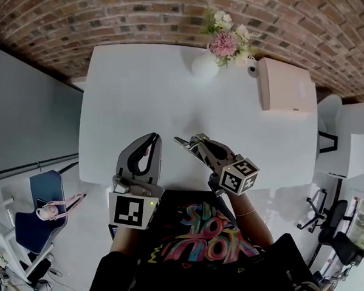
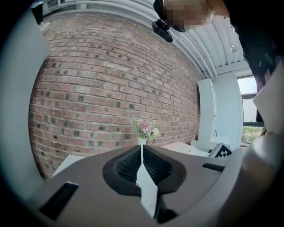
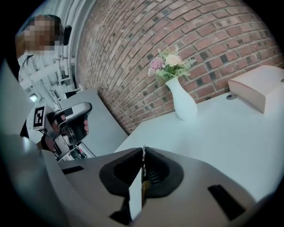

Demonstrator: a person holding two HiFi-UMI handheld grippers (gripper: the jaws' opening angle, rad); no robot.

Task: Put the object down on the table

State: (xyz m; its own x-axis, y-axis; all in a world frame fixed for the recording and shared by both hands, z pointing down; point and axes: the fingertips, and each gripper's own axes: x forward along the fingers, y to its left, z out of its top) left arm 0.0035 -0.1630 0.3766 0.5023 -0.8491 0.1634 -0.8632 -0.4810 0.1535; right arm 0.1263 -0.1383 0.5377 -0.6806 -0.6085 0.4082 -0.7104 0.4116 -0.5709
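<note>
- The left claw is pressed together; in the left gripper view only a very narrow slit shows between its dark ribbed pads, and nothing is held there.
- The right claw is closed and pinches a thin flat metal object. Its edge stands up between the pads, and a brass-coloured part shows lower down.
- In the head view the thin flat metal object sticks out from the tips of the right claw. It is in the claw and does not lie on the white rectangular counter.
- A white ceramic vase with pink and white flowers stands at the far edge of the counter, by the red brick wall.
- Both claws are over the counter side opposite the vase, well apart from it, with their tips near each other.
- A pale beige closed box lies near the vase, on the side of the right claw.
</note>
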